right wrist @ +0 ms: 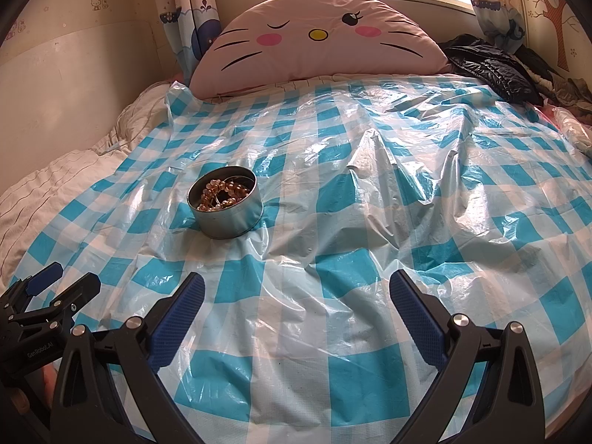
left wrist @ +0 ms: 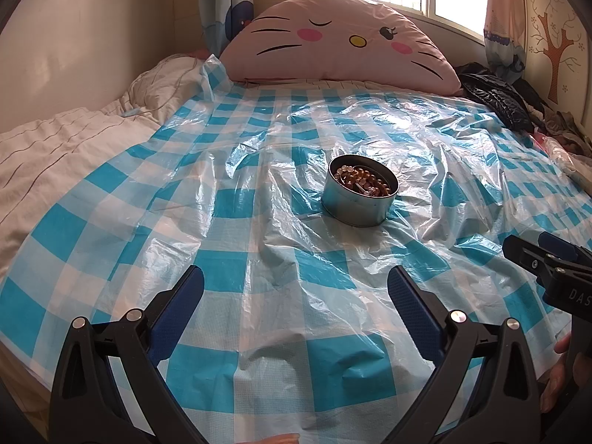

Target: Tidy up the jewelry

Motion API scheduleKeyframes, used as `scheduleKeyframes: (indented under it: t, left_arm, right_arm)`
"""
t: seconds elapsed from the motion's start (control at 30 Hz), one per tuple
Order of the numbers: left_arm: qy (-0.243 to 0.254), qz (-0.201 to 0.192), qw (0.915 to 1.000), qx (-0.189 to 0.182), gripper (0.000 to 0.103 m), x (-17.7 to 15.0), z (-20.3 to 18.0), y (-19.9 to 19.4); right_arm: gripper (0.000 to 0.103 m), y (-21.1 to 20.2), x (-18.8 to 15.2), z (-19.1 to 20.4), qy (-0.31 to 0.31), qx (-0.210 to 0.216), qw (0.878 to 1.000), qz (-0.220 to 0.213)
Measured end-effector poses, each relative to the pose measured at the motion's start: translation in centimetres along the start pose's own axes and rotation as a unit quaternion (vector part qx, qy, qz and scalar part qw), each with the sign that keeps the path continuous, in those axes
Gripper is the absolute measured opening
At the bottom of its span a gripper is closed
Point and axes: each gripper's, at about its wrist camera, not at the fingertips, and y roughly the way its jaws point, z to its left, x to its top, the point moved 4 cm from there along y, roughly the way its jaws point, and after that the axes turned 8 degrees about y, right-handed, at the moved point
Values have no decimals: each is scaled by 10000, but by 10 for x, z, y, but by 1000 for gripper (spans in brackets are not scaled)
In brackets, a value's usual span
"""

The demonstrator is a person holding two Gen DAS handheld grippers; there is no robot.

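- Both grippers sit lowest in frame, nearest the lenses. Our left gripper [left wrist: 296,307] has its jaws spread wide with nothing between them, only the checked plastic sheet [left wrist: 259,244] below.
- Our right gripper [right wrist: 296,309] is the same: jaws wide apart, holding nothing.
- Round metal tin [left wrist: 359,195] stands upright on the sheet, apart from both grippers, with beaded jewelry [left wrist: 364,182] piled inside. Left view puts it at about 1 o'clock from the jaws; right view puts the tin [right wrist: 225,207] at about 11 o'clock, so it lies between our two lines of sight.
- Left view alone shows the right gripper [left wrist: 536,259] edging in at 3 o'clock, plus part of a hand [left wrist: 558,377] at 4 o'clock.
- Right view alone shows the left gripper [right wrist: 63,285] at 9 o'clock, and cat stickers on the wall [right wrist: 100,2] at 11 o'clock.
- Cat-face pillow [left wrist: 333,37] at 12 o'clock and a dark jacket [left wrist: 492,96] at 2 o'clock show in both.
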Motion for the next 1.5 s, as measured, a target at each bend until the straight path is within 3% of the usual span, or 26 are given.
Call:
scheduleKeyframes:
  t: [0.37, 0.93, 1.27, 1.5]
  left_arm:
    - [4, 11, 10000, -12, 96, 0, -1, 0]
    - [-29, 401, 9992, -87, 96, -1, 1, 16]
    - [42, 359, 9993, -136, 96, 0, -2, 13]
    - [-210, 48, 9998, 39, 96, 0, 10, 2]
  right_arm:
    - [96, 0, 0, 0, -4, -3, 10000, 2]
    - [96, 0, 0, 0, -17, -9, 10000, 8]
    - [96, 1, 0, 2, -27, -15, 10000, 7]
    - [96, 1, 0, 1, -24, -16, 10000, 7]
